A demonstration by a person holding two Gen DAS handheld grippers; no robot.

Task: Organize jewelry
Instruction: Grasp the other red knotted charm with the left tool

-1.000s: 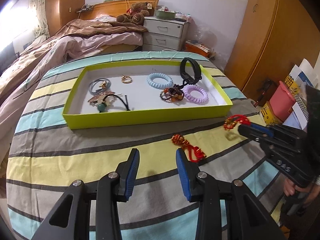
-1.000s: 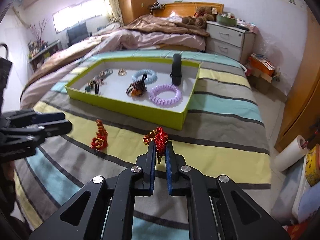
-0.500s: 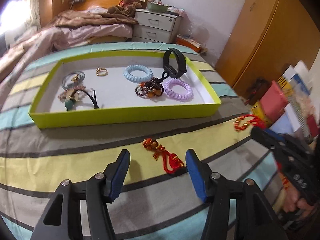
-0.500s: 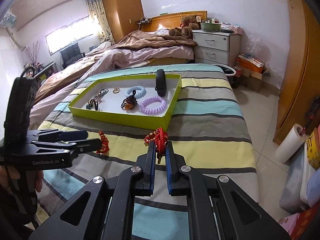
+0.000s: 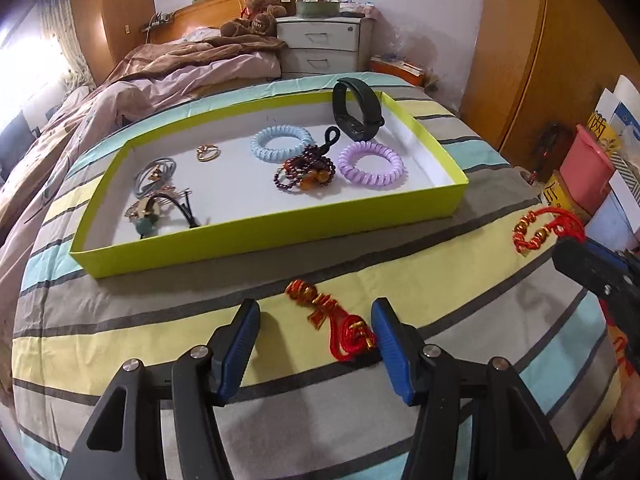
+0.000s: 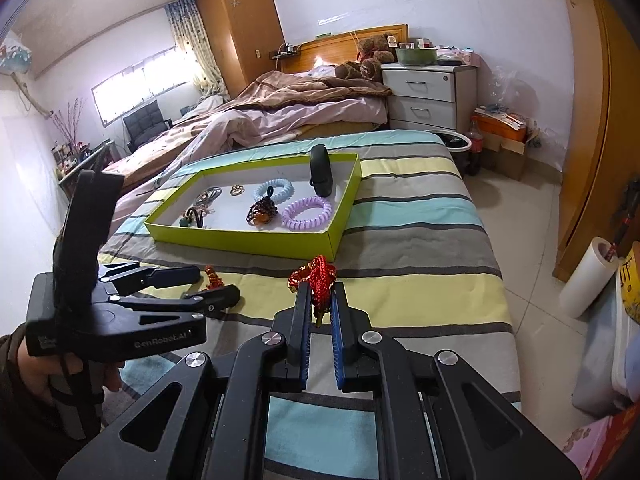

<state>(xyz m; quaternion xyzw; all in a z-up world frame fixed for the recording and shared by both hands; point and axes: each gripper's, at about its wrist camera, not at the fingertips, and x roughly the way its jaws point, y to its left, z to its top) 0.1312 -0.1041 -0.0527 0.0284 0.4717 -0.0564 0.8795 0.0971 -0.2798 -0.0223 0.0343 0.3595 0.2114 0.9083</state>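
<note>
- Holding the right tongs pinched tight on a red knotted cord charm, we keep it lifted above the striped bedspread, in front of the tray's near corner.
- Our left tongs have just been opening and now stand wide apart, tilted down over a second red and gold charm that lies flat on a yellow stripe; its red loop lies just beside the right-hand finger, and nothing is gripped.
- We see the yellow-green tray just beyond that charm, holding a blue coil band, a purple coil band, a dark beaded bracelet, a black wristband, a gold ring and hair ties.
</note>
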